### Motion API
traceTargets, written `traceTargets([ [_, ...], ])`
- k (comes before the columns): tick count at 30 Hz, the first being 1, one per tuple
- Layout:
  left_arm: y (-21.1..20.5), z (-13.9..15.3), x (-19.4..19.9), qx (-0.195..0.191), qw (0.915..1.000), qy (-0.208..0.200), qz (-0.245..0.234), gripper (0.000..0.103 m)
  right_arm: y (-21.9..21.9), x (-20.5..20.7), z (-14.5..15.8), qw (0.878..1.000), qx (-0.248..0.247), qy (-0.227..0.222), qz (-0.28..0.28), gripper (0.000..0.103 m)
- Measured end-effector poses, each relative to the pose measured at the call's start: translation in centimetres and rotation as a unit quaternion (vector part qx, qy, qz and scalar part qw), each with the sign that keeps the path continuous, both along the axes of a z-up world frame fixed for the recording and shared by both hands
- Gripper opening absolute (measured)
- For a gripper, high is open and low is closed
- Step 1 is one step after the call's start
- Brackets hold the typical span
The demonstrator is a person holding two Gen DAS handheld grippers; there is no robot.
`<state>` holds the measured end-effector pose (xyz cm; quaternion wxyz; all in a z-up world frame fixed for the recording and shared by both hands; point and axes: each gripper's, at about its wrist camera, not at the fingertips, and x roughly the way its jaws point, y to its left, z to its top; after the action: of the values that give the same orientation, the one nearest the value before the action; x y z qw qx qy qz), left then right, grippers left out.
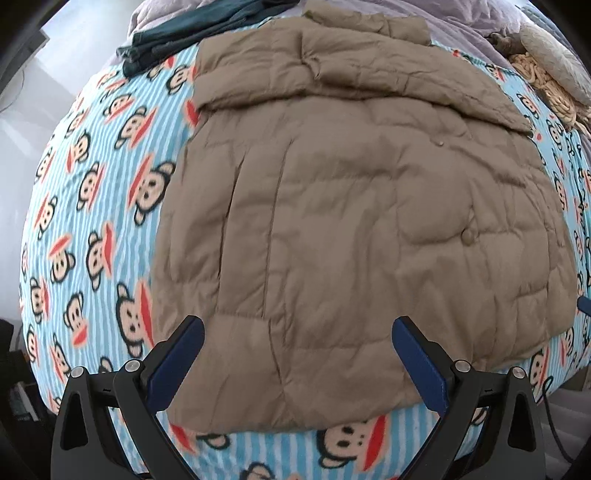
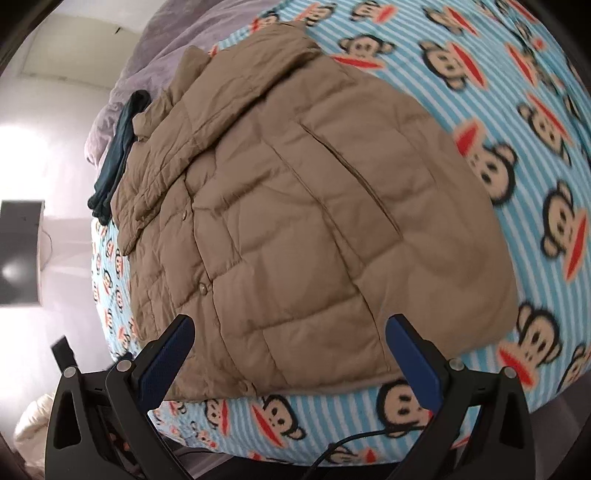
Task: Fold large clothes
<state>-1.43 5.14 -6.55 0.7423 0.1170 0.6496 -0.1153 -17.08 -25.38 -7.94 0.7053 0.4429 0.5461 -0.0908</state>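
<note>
Left tongs: hung spread wide and empty just above the near hem of the tan puffer jacket, pads clear of the cloth.
Jacket position: lay flat on the bed over the monkey-print blanket, hem toward the cameras, collar far; the sleeves appeared to be folded across the chest.
Step in hand (judgement): the sides looked done, so the hem-to-collar fold seemed next; each tool needed a bottom corner.
Left grip advice: take the left hem corner, biting through all layers, since slippery padded fabric would likely slide out of a shallow pinch.
Right tongs: likewise parted and holding nothing, poised over the hem near a snap button.
Right grip advice: shift toward the right hem corner, lift both corners level and lay them down short of the collar, pressing air out.
Dark teal garment: lay bunched beside the collar, touching the jacket's far left edge; worth keeping the fold off it.
Hard to make out: the folded sleeve ends, the jacket's underside, and whether the front was fully snapped; the heap at far right was cut off and unclear.
</note>
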Motion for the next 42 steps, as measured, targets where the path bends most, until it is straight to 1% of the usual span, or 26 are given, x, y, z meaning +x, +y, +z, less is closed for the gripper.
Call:
traceTargets([
  [4,1.3,-0.6,-0.7,-0.002,0.9999,0.012,0.009,0.102,-0.8,-2.1,-1.2,0.998,0.049,-0.003,-0.048,0.103],
  [6,2.0,-0.6,-1.0,-0.016,0.9996,0.021,0.013,0.102,-1.0,-2.9,-1.8,0.996,0.067,-0.002,-0.066,0.103],
  [9,4.4,-0.8,-1.4,-0.081,0.9946,0.046,0.046,0.102,-1.3,-3.9,-2.4,0.993,0.083,-0.003,-0.088,0.103],
  [11,6.6,-1.4,-1.7,-0.114,0.9877,0.07,0.081,0.102,-1.6,-4.6,-2.7,0.991,0.092,-0.006,-0.099,0.103],
  [12,7.5,-1.6,-1.9,-0.123,0.985,0.077,0.092,0.102,-1.8,-5.0,-2.8,0.99,0.095,-0.007,-0.103,0.103],
  [15,10.3,-2.5,-2.7,-0.161,0.9733,0.105,0.125,0.102,-2.2,-6.0,-3.4,0.988,0.099,-0.005,-0.115,0.103],
  [17,12.0,-3.3,-3.5,-0.198,0.9604,0.132,0.146,0.102,-2.7,-6.9,-3.8,0.987,0.103,0.002,-0.123,0.103],
  [19,12.8,-4.4,-4.3,-0.222,0.9495,0.156,0.159,0.102,-3.2,-8.0,-4.4,0.985,0.108,0.008,-0.134,0.103],
  [20,13.0,-5.0,-4.7,-0.228,0.9449,0.166,0.167,0.102,-3.5,-8.5,-4.7,0.984,0.113,0.009,-0.14,0.103],
  [23,12.8,-7.0,-5.5,-0.228,0.9362,0.186,0.192,0.102,-4.1,-9.9,-5.9,0.978,0.127,0.011,-0.165,0.103],
  [26,12.5,-8.1,-5.2,-0.233,0.9308,0.184,0.213,0.102,-4.4,-10.8,-7.2,0.971,0.143,0.012,-0.192,0.103],
  [31,11.4,-8.3,-3.6,-0.244,0.9283,0.168,0.225,0.102,-4.6,-10.8,-8.3,0.965,0.162,-0.011,-0.208,0.103],
  [34,10.5,-9.0,-2.9,-0.238,0.9295,0.165,0.228,0.102,-4.6,-10.1,-9.0,0.961,0.174,-0.021,-0.213,0.103],
  [37,10.5,-9.5,-2.1,-0.233,0.9269,0.16,0.247,0.101,-4.2,-9.1,-9.8,0.957,0.188,-0.035,-0.22,0.103],
  [38,10.4,-9.6,-2.0,-0.23,0.9263,0.159,0.252,0.1,-4.2,-8.9,-10.2,0.953,0.194,-0.039,-0.228,0.103],
  [39,10.5,-9.6,-1.9,-0.228,0.9262,0.157,0.256,0.09,-4.2,-8.8,-10.6,0.948,0.204,-0.042,-0.241,0.103],
  [40,10.3,-9.5,-1.7,-0.225,0.9274,0.154,0.256,0.068,-4.2,-8.6,-10.9,0.941,0.217,-0.048,-0.254,0.103],
  [41,10.3,-9.3,-1.7,-0.228,0.9279,0.153,0.252,0.056,-4.1,-8.5,-11.1,0.935,0.229,-0.055,-0.265,0.103],
  [42,10.3,-9.0,-1.5,-0.242,0.926,0.152,0.246,0.036,-4.1,-8.5,-11.2,0.931,0.238,-0.06,-0.271,0.103],
])
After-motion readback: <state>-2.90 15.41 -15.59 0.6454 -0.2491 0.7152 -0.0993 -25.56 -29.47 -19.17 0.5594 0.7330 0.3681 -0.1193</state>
